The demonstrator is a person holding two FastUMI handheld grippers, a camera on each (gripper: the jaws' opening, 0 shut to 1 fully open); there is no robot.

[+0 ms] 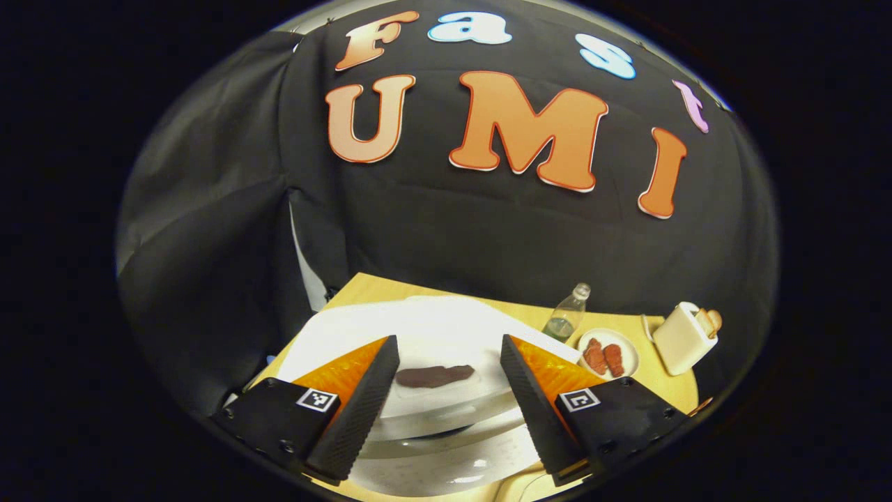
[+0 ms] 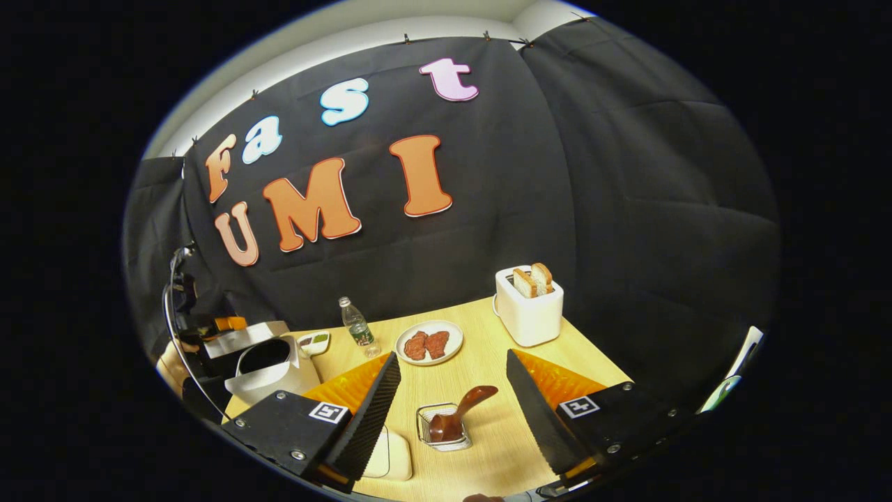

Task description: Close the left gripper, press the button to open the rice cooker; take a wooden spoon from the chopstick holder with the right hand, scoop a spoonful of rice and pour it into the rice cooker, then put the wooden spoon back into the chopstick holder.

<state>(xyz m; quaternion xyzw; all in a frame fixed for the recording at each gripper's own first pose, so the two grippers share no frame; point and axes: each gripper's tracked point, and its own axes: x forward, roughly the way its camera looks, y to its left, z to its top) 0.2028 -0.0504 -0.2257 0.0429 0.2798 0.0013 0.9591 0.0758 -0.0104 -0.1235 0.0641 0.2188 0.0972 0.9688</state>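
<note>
Left claw (image 1: 449, 390) is hovering released, fingers spread over the white rice cooker (image 1: 418, 362) by the desk's left edge. Right claw (image 2: 453, 404) is gaping too, empty, aiming down at the wooden spoon (image 2: 460, 411) leaning in the wire chopstick holder (image 2: 442, 429); bare desk (image 2: 488, 348) beyond, toaster (image 2: 529, 307) near the far edge.

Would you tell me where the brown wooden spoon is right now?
In the right gripper view, the brown wooden spoon stands in the small wire holder on the wooden table, ahead between the right gripper's open fingers.
</note>
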